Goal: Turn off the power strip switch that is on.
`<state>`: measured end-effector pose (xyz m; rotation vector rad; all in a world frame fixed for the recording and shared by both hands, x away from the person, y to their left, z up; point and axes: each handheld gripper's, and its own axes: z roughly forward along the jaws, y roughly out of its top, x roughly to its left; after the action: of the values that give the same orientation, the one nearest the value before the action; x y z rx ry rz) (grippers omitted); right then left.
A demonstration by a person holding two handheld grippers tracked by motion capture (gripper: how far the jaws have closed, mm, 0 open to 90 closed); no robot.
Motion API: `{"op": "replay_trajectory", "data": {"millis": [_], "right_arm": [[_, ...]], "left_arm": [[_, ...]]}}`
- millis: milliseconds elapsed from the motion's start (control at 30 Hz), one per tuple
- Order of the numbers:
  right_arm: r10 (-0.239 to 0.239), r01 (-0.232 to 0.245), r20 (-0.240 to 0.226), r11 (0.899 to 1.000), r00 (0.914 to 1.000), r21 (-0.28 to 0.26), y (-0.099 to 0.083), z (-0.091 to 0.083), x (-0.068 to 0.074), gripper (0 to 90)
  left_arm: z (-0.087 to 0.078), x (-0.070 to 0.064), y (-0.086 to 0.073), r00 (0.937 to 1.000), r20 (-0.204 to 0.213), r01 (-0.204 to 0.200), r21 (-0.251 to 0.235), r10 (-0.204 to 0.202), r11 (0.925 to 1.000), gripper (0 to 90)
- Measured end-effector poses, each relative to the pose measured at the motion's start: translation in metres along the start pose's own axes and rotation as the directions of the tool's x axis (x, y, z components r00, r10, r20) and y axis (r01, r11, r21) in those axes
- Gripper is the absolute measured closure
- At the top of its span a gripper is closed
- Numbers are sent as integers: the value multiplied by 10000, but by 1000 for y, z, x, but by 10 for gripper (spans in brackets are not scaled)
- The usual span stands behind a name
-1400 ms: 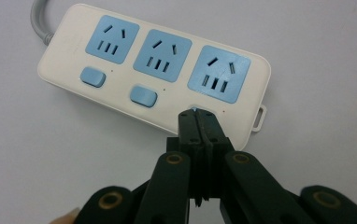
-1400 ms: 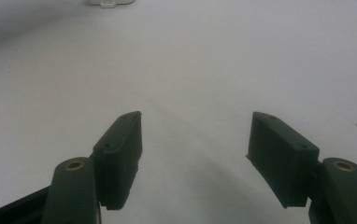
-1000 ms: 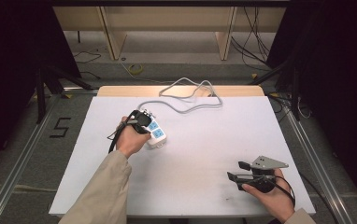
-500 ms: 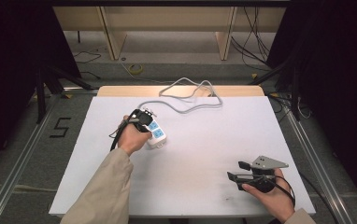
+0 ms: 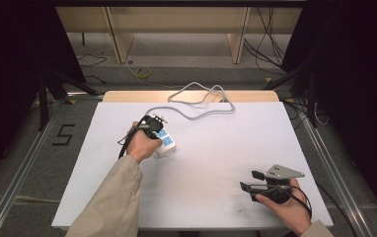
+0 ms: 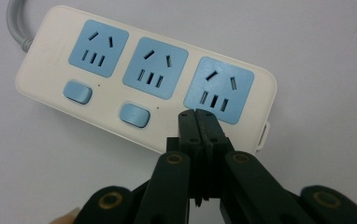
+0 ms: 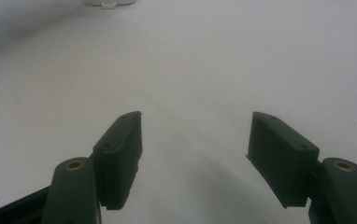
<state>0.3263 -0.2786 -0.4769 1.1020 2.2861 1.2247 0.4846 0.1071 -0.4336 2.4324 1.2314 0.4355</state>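
Note:
A cream power strip (image 6: 144, 79) with three blue sockets and blue rocker switches lies on the white table (image 5: 216, 148); in the high view the power strip (image 5: 167, 143) sits left of centre. My left gripper (image 6: 197, 116) is shut, its tips pressed down near the strip's front edge below the right-hand socket, where a third switch would sit under them. In the high view the left gripper (image 5: 153, 124) is over the strip. My right gripper (image 7: 193, 135) hangs open over bare table, and the right gripper (image 5: 248, 182) sits near the front right.
The strip's grey cable (image 5: 201, 106) loops toward the table's back edge. A wooden frame (image 5: 176, 29) stands beyond the table. Metal rails (image 5: 23, 163) run along both sides of the table.
The left hand and gripper have shifted very slightly over the power strip. The right gripper has stayed put.

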Motion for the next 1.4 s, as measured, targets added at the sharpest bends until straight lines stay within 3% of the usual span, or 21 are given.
{"op": "replay_trajectory", "data": {"millis": [1400], "right_arm": [[-21, 21, -13, 10000, 10000, 15, 0, 0, 0, 359]], "left_arm": [[7, 1, 5, 9998, 184, 11, 429, -19, 9991, 897]]}}
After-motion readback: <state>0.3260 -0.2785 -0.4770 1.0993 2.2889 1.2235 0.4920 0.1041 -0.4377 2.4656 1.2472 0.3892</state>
